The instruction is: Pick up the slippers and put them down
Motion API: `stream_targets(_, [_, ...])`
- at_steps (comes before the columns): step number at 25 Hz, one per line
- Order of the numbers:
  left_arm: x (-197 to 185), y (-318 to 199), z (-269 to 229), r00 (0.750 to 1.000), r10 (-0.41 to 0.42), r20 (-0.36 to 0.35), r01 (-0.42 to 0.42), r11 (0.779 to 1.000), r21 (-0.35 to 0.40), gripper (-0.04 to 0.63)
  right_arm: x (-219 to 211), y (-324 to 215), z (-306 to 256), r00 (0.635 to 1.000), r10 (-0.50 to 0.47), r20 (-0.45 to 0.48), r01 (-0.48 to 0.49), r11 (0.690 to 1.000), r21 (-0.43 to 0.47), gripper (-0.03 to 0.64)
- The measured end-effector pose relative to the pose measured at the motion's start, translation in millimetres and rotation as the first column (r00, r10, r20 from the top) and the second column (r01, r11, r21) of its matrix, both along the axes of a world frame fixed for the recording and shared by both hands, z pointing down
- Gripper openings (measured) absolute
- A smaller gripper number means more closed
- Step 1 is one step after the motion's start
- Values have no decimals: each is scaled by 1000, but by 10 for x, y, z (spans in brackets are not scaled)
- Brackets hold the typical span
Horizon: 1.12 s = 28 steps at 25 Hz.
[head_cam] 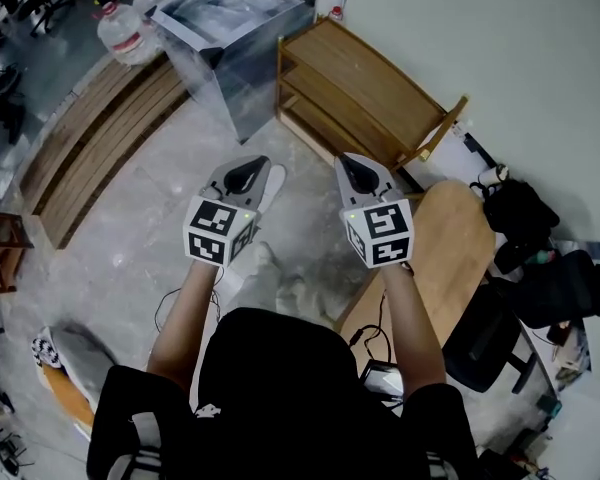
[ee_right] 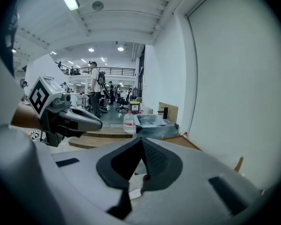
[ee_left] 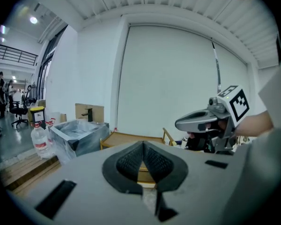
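The fingers [ee_left: 129, 163] of the left gripper [ee_left: 143, 146] are shut tight, pad against pad, and nothing is between them. The fingers [ee_right: 154, 161] of the right gripper [ee_right: 141, 142] are shut too, and they also hold nothing. Both grippers are up in the air, side by side, in the middle of the head view. We hold no slipper right now. In the head view there is a white shape [head_cam: 273, 186] on the floor [head_cam: 130, 238], just right of the left gripper, and we think it is a slipper. We cannot be sure, because part of it is hidden. We think the slippers are down on the floor, not in our fingers. We cannot tell if the picking up is all done or has not begun. Only the head view looks down at the floor, so only it shows that white shape well. The right gripper view shows just a small pale bit low down under its fingers. The two gripper views look out across the room instead. Both show the wooden rack [head_cam: 360, 88], the grey box [head_cam: 235, 28] in clear wrap and the water bottle [head_cam: 125, 33], and each one shows the other gripper. The right gripper view also shows people [ee_right: 94, 86] far off in a big hall, and the head view does not.
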<state>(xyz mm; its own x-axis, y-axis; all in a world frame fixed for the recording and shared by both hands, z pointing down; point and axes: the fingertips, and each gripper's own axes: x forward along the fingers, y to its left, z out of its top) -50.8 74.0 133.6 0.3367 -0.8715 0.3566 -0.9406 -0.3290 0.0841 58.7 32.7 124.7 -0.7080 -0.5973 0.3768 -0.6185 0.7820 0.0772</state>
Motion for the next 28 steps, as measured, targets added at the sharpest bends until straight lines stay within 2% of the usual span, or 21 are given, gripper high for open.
stream_targets(3, [31,92,-142,1000,-4,16,3,999,48,6,74,93,-175,1000,9,24,-10,1000,21,-11])
stream_targets(10, [277,312,-497,1000,6,16,-7,995,98,6,248,317,-501,998,15,68,-20,997,71,-11])
stream_targets(16, [325,444,-779,1000,0,2,0,986,164,6,296,470,-719,995,14,94,-24,994,110,-11])
stream_targets(28, [371,562,-975,1000,4,7,-5,977,213,6,343,620,-860,992,26,123,-43,990,132,-11])
